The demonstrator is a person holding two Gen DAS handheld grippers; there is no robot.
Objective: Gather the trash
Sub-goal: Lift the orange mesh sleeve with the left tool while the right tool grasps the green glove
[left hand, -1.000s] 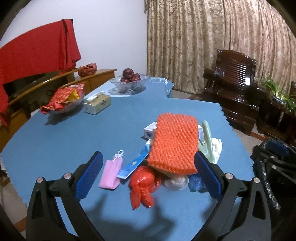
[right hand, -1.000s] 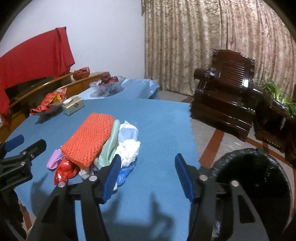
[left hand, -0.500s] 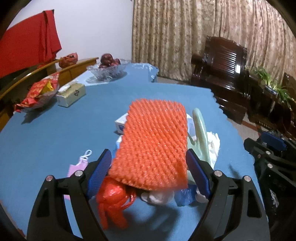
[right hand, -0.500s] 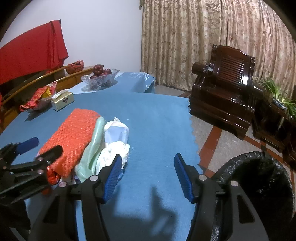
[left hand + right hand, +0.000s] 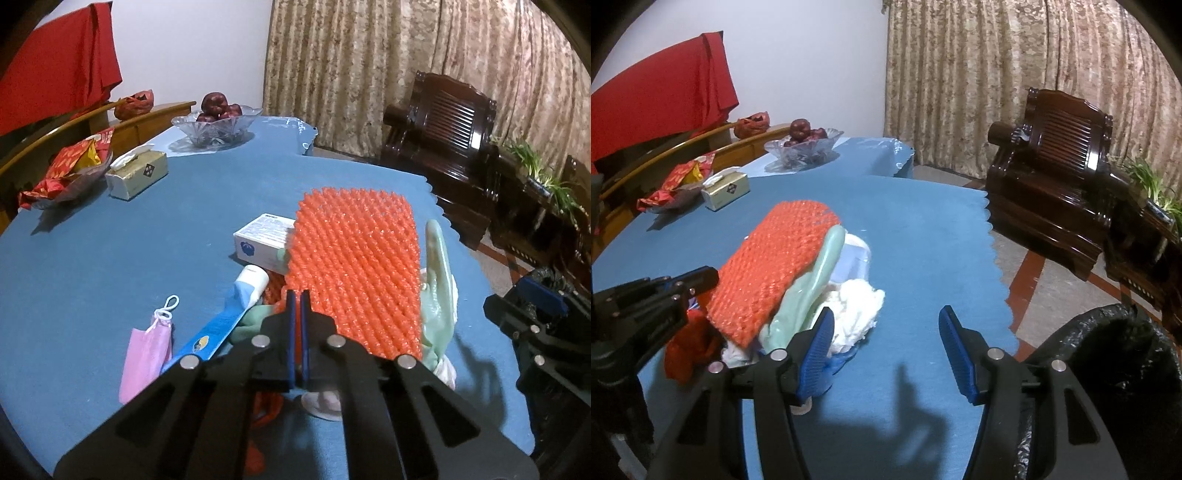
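Observation:
A pile of trash lies on the blue table (image 5: 110, 258). On top is an orange foam net (image 5: 354, 266), which also shows in the right wrist view (image 5: 775, 266). My left gripper (image 5: 297, 299) is shut on the net's near left corner (image 5: 713, 277). Beside the net lie a pale green glove (image 5: 439, 288), a white box (image 5: 262, 240), a blue tube (image 5: 229, 317) and a pink mask (image 5: 147, 354). My right gripper (image 5: 886, 343) stands open over bare cloth, its left pad next to a white tissue wad (image 5: 857, 314). A black-lined bin (image 5: 1126, 369) stands off the table's right edge.
At the far left stand a tissue box (image 5: 136, 175), a dish of red snack packets (image 5: 66, 173) and a glass fruit bowl (image 5: 218, 125). A dark wooden armchair (image 5: 1052, 177) stands beyond the table's scalloped right edge. A red plastic bag (image 5: 690, 347) lies under the net.
My left gripper moved forward and down to the pile and closed from wide open onto the orange net's corner. The right gripper drifted slightly closer to the pile, still open.

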